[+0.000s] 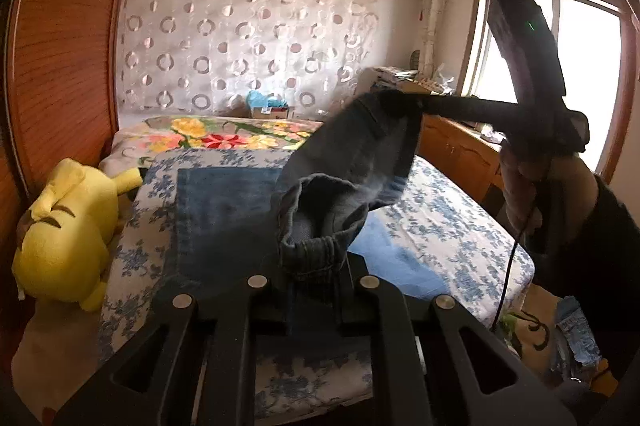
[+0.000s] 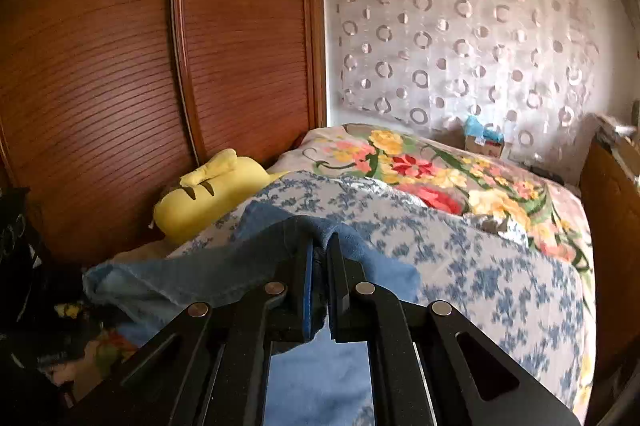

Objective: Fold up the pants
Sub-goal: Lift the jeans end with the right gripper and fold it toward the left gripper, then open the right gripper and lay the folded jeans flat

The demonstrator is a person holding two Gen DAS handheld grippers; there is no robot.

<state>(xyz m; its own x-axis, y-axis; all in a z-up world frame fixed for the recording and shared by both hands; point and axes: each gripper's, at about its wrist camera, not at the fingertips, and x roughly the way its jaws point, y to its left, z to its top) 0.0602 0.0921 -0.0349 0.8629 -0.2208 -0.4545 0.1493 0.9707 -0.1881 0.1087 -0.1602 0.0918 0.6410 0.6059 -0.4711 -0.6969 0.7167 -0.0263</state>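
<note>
Blue denim pants (image 1: pixel 224 209) lie partly spread on the bed, and one edge is lifted off it. My left gripper (image 1: pixel 316 266) is shut on a bunched, ribbed edge of the pants (image 1: pixel 312 226) and holds it above the sheet. At the upper right of the left wrist view, a person's hand (image 1: pixel 524 185) holds my right gripper (image 1: pixel 424 105), which pinches the other corner of the same raised edge. In the right wrist view my right gripper (image 2: pixel 320 250) is shut on a fold of the pants (image 2: pixel 240 266), which drape down to the left.
The bed has a blue-flowered sheet (image 1: pixel 440 226) and a bright floral blanket (image 1: pixel 208 133) at its far end. A yellow plush toy (image 1: pixel 68 234) lies along the wooden wardrobe (image 1: pixel 60 65) at the left. A wooden cabinet (image 1: pixel 460 149) stands under the window on the right.
</note>
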